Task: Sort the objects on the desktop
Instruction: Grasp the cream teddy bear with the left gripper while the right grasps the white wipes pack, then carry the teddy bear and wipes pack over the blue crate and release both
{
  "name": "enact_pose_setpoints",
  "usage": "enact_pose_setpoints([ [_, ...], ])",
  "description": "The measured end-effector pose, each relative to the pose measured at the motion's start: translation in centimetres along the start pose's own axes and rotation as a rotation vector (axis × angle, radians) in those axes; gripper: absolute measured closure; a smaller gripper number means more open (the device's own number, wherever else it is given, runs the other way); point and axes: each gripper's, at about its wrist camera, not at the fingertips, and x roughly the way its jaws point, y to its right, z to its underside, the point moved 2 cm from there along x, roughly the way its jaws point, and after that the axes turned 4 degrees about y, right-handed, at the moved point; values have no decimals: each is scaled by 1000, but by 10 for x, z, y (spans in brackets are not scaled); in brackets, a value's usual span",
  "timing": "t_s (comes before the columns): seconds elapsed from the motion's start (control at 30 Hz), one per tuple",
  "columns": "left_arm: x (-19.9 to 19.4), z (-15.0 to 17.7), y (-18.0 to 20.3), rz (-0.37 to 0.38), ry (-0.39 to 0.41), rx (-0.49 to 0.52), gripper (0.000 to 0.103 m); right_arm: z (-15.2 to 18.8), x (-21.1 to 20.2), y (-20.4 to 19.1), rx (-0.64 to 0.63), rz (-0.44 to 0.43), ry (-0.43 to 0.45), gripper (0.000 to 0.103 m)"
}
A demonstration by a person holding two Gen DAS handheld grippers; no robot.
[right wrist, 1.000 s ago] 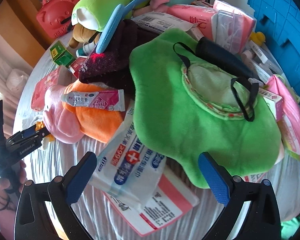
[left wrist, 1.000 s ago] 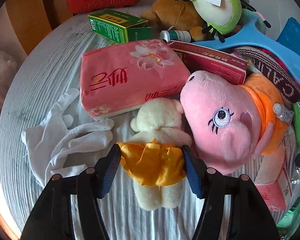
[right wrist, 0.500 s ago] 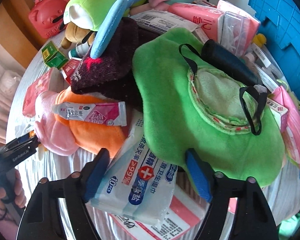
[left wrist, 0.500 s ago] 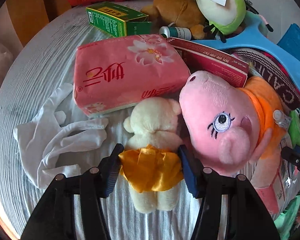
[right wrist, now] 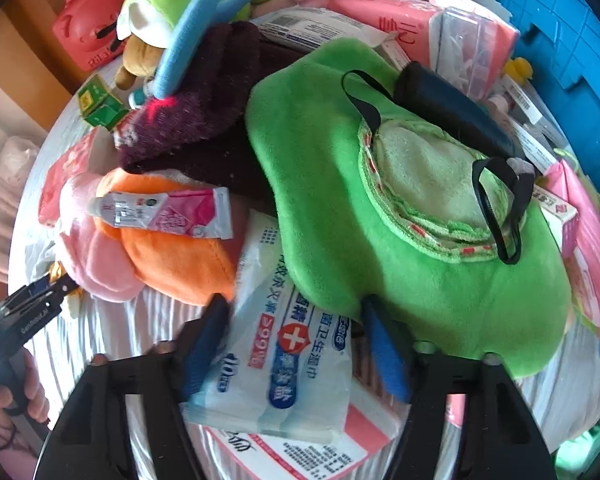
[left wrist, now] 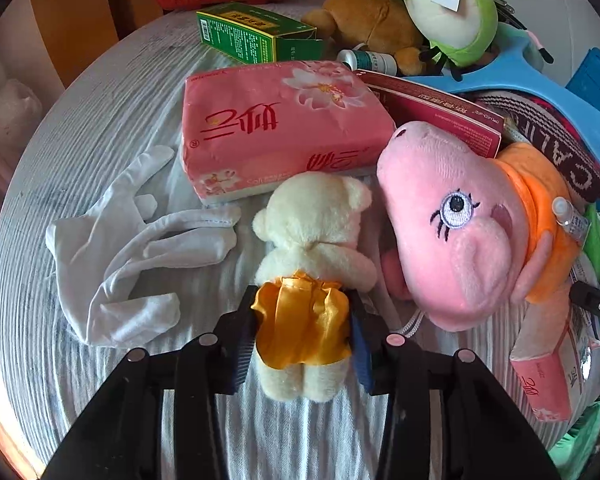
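Both grippers have narrowed since the earlier frames. The left gripper [left wrist: 302, 334] is closing, pads pressing the cream bear [left wrist: 312, 240] by its yellow skirt, mid-table. The right gripper [right wrist: 296, 344] is closing around the wipes pack [right wrist: 284, 344]; contact unclear. The pink plush [left wrist: 456, 232] crowds the bear.

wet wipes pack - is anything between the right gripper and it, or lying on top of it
Nothing sits between them: the right gripper already straddles the wet wipes pack, jaws closing. But the green plush overlaps the pack's far end, and the toothpaste tube lies just beyond it, so lifting may disturb the plush.
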Motion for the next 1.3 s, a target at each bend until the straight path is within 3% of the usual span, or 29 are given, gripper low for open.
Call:
enact_pose_setpoints([
  [0.03, -6, 1, -1, -6, 12, -3, 63, 0, -4, -1, -10, 7, 11, 59],
  [0.13, -26, 5, -3, -19, 54, -6, 63, 3, -16, -3, -33, 4, 38, 73],
  [0.33, -64, 9, 6, -30, 121, -26, 63, 10, -54, 2, -43, -73, 102, 82],
  [0.47, -81, 3, 27, -26, 180, -11, 63, 5, -85, -8, -58, -149, 167, 84],
  [0.77, -118, -17, 83, 11, 295, 78, 63, -5, -122, -7, -90, -136, 313, 86],
  [0.9, -134, -24, 112, 30, 344, 120, 63, -10, -147, 0, -111, -117, 398, 93],
  [0.97, -136, -24, 122, 18, 347, 141, 63, -13, -151, 5, -114, -110, 402, 95],
  [1.07, -134, -21, 129, 16, 333, 151, 63, -9, -139, 9, -145, -147, 322, 95],
  [1.17, -125, -13, 125, -14, 308, 153, 63, 2, -117, 7, -161, -165, 241, 90],
  [1.27, -105, 2, 113, -52, 257, 145, 63, 10, -99, 6, -161, -187, 189, 62],
  [1.3, -97, 7, 108, -57, 236, 136, 63, 13, -94, 4, -180, -179, 179, 43],
])
